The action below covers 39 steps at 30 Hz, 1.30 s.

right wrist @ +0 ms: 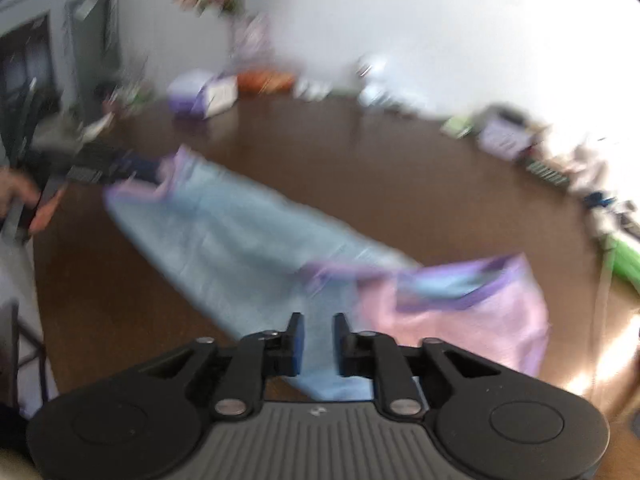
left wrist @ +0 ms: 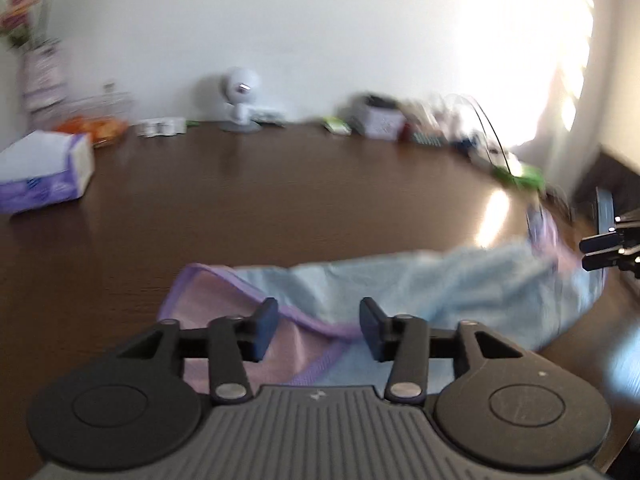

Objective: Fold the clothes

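Dark brown tabletop point(left wrist: 280, 200) against a white wall, clutter along its far edge and a tissue box point(left wrist: 44, 172) at one side. Lying flat across it is a long light-blue garment point(left wrist: 420, 280) with pink, purple-trimmed ends, lightly creased and folded into a narrow strip. Left hand-held gripper point(left wrist: 319, 330) hangs over one pink end, jaws apart, holding nothing. Right hand-held gripper point(right wrist: 319, 346) sits above the other end, jaws parted and empty, likely so each can take a corner.

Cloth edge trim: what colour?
Purple trim along the edge of the light blue and pink cloth; clearest in the left wrist view.
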{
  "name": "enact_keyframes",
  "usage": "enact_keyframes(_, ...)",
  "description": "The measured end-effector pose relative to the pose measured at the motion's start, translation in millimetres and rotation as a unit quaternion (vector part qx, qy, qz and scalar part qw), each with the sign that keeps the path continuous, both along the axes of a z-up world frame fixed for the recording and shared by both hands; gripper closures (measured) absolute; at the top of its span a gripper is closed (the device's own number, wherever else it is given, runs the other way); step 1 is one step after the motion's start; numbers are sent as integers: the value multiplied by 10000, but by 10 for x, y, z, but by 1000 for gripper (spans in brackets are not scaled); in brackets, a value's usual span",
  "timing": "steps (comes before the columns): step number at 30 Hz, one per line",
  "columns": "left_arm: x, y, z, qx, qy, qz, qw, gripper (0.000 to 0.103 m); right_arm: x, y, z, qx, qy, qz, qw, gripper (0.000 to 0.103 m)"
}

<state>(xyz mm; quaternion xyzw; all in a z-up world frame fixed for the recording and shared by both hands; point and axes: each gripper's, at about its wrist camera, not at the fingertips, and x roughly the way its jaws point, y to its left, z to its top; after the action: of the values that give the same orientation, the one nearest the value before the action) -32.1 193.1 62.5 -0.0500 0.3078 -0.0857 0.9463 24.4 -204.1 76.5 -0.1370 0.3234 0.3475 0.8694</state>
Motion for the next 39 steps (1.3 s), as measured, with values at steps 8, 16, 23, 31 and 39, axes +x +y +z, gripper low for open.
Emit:
enact_keyframes(8,401,-214,-201,588,683,150,9958,47,1239,-251,-149,-261,272,-1852,9820,58)
enact_keyframes(16,444,-122,-283,552,672,400,9954,44,522,-543,-20,-247,-686,-1825,9805,101)
enact_keyframes(23,652,109,-226,328,743,695,9943,44,-108,-874,-360,-640,-375,-1957,9779,98)
enact_keyframes(31,791,338,-213,-142,834,916,9922,65,320,-563,-135,-495,-578,-1639,9835,52)
enact_keyframes(39,944,481,-238,-456,915,1105,9886,96,284,-362,-169,-773,-488,-1523,9841,102)
